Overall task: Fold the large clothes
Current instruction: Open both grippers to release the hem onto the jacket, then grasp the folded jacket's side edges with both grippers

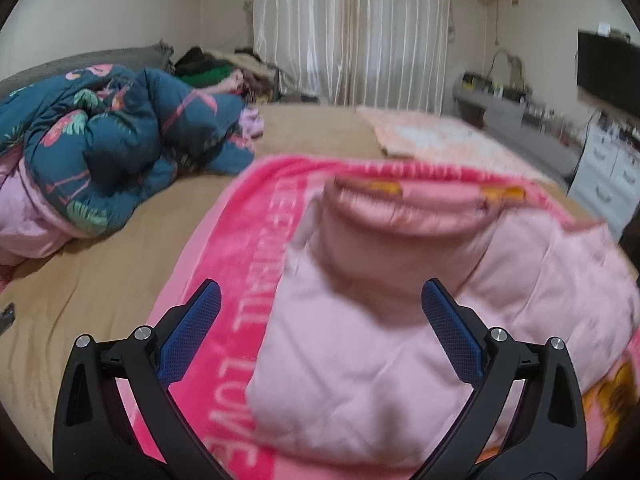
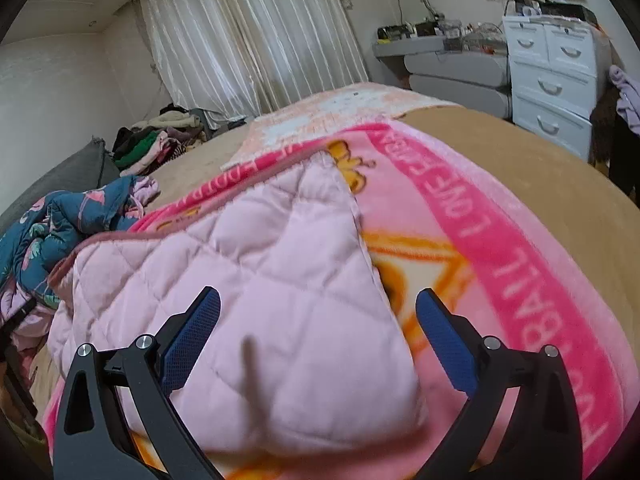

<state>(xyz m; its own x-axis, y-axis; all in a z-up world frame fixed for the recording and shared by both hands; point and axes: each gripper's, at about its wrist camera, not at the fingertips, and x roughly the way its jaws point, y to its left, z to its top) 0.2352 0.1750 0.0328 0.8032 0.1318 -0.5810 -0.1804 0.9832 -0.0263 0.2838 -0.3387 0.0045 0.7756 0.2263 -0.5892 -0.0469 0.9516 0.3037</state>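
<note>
A large pink blanket [image 1: 240, 240] with a hot-pink lettered border and a pale pink quilted underside [image 1: 360, 340] lies partly folded on the tan bed [image 1: 100, 280]. In the right wrist view the quilted flap [image 2: 260, 280] lies folded over the printed side [image 2: 440, 264]. My left gripper [image 1: 322, 300] is open and empty, its blue pads on either side of the quilted flap, above it. My right gripper [image 2: 318, 308] is open and empty, over the flap's right edge.
A crumpled teal flamingo-print quilt [image 1: 120, 152] lies at the left of the bed [image 2: 540, 184]. A clothes pile [image 2: 160, 136] sits near the curtains [image 2: 248, 32]. A peach mat [image 1: 420, 136] lies at the far end. White drawers [image 2: 552, 76] and grey shelves [image 1: 512, 120] stand to the right.
</note>
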